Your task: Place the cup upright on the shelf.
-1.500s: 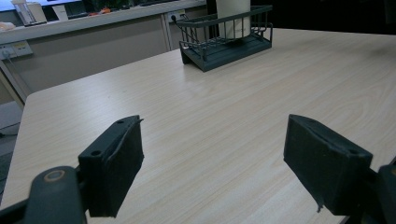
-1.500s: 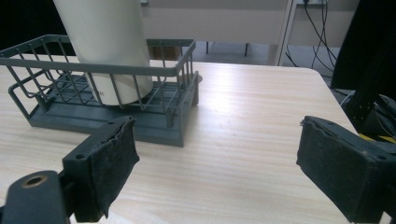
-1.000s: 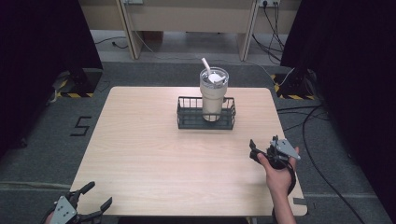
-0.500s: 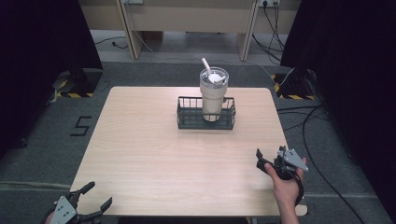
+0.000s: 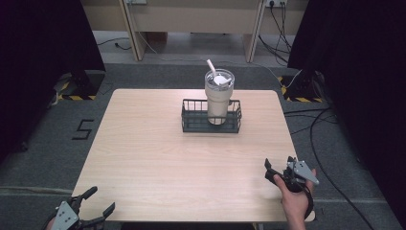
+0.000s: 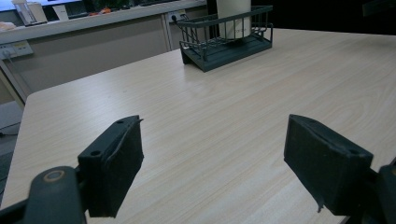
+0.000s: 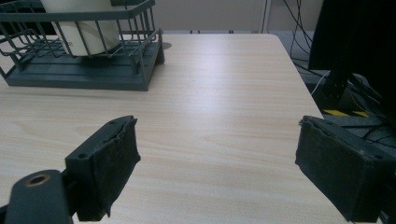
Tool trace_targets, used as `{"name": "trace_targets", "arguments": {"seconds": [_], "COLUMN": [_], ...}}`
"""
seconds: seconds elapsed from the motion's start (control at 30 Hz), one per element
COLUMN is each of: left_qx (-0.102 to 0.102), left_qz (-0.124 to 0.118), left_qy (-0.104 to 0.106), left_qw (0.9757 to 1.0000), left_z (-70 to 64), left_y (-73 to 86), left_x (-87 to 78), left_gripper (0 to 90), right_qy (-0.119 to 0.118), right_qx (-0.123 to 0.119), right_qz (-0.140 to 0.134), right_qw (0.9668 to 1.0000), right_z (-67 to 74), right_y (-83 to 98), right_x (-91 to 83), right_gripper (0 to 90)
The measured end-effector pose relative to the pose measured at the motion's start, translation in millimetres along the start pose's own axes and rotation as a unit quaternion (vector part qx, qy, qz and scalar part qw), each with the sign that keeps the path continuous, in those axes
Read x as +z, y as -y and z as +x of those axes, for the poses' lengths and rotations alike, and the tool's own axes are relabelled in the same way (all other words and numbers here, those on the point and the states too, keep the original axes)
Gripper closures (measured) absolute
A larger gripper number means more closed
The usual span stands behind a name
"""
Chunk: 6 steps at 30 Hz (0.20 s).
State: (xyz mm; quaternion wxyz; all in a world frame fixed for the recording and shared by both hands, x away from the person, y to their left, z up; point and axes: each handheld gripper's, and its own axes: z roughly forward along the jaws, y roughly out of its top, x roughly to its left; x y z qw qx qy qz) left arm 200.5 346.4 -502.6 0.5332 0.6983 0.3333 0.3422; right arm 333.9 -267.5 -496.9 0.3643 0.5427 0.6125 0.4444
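Pale wood grain runs under both my grippers, a light table (image 5: 158, 158) on a grey carpeted floor (image 5: 43, 139). My left gripper (image 5: 93, 210) sits off the table's near left corner, jaws spread wide with nothing between them; in the left gripper view its two black pads (image 6: 116, 163) frame bare tabletop. My right gripper (image 5: 274, 173) hangs over the near right part of the table, close to the right edge, held in my right hand (image 5: 294, 196). Its jaws are also parted wide and empty, and in the right gripper view the pads (image 7: 109, 161) stand far apart over plain wood, with the table's right edge just past the outer one.

Farther out, well apart from both grippers, a dark wire basket (image 5: 211, 117) stands on the far half of the table, a little right of centre. A cream tumbler (image 5: 218, 98) with a lid and a white straw (image 5: 210, 66) stands upright inside the basket, toward its right side. Cables (image 5: 316, 129) trail over the floor to the right of the table, and a painted "5" (image 5: 82, 129) marks the floor to its left.
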Motion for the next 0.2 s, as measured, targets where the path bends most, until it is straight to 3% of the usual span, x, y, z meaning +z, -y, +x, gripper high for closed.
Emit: {"name": "trace_targets", "arguments": {"seconds": [0.2], "left_qx": [0.001], "left_qz": [0.0], "left_qy": [0.001], "left_qw": [1.0], "left_z": [-0.1], "left_y": [-0.5], "left_x": [0.7], "left_gripper": [19.1], "right_qy": [-0.01], "right_qx": [-0.007], "right_qz": [-0.006], "right_qw": [0.9999], "right_z": [2.7], "right_y": [-1.2], "right_x": [-0.2], "right_gripper": [13.2]}}
